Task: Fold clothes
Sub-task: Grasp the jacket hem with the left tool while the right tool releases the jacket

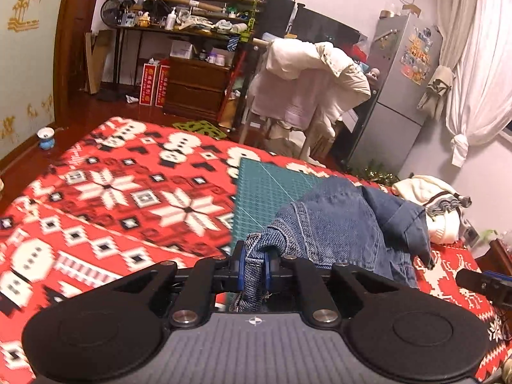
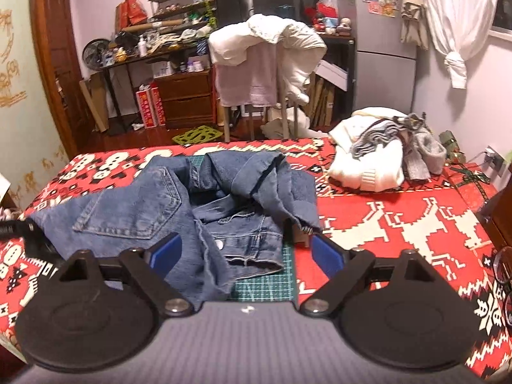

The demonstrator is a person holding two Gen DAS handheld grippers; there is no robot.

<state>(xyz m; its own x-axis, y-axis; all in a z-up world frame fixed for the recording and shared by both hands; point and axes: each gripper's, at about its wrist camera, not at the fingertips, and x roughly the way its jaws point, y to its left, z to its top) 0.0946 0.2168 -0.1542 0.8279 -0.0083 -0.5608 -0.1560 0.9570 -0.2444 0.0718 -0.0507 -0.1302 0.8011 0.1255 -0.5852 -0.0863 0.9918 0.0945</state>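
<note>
While the left gripper (image 1: pixel 255 264) pinches a fold of the jeans (image 2: pixel 179 204), right gripper (image 2: pixel 246 252) hovers low over them, fingers spread wide, empty.

Bare blanket (image 2: pixel 400 224) right of jeans (image 2: pixel 179 204); clothes pile (image 2: pixel 377 160) behind.

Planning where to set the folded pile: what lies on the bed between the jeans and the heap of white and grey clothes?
Only bare red patterned blanket lies between the jeans and the heap, as the right wrist view shows.
</note>
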